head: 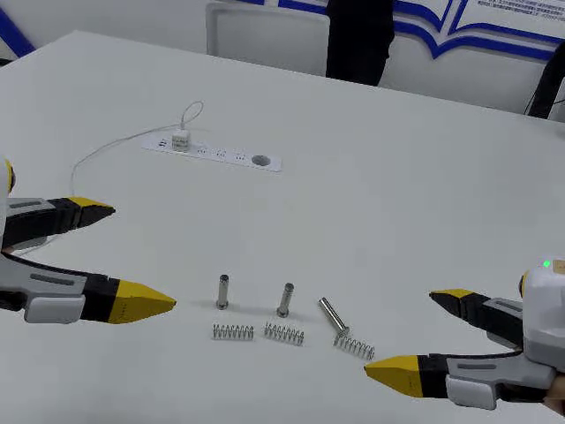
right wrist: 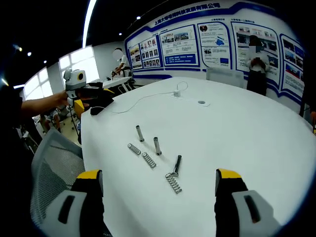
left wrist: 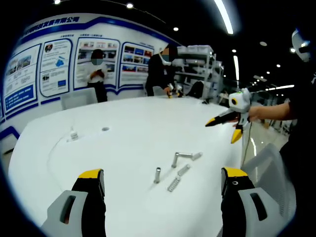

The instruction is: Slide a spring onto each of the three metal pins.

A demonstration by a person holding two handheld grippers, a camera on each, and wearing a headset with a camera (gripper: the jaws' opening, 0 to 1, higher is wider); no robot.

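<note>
— So, where were the three pins?

— Out on the white tabletop (head: pixel 397 203), in a row between the two grippers. The first pin (head: pixel 223 291) and the middle pin (head: pixel 285 300) stood up straight. The third pin (head: pixel 333 316) lay on its side.

— And the springs?

— Each one lay flat on the tabletop, just in front of a pin, on the side nearer the person. The first spring (head: pixel 233 332) was by the first pin. The middle spring (head: pixel 284 334) was by the middle pin. The third spring (head: pixel 355 346) lay right at the end of the fallen pin. I could not tell if those two touched. None of the springs was on a pin yet.

— What about the left gripper?

— The left gripper (head: pixel 141 256) was off to the left of the pins, well apart from them. Its jaws were spread wide and had nothing between them.

— And the other one?

— The right gripper (head: pixel 399 334) was on the right, near the third spring. Its jaws were spread wide too, and it held nothing.

— Was anything else there?

— Yes, a white power strip (head: pixel 212 153) lay farther back. A small white plug (head: pixel 180 140) sat in it, and a thin cable (head: pixel 115 146) curled away.
</note>
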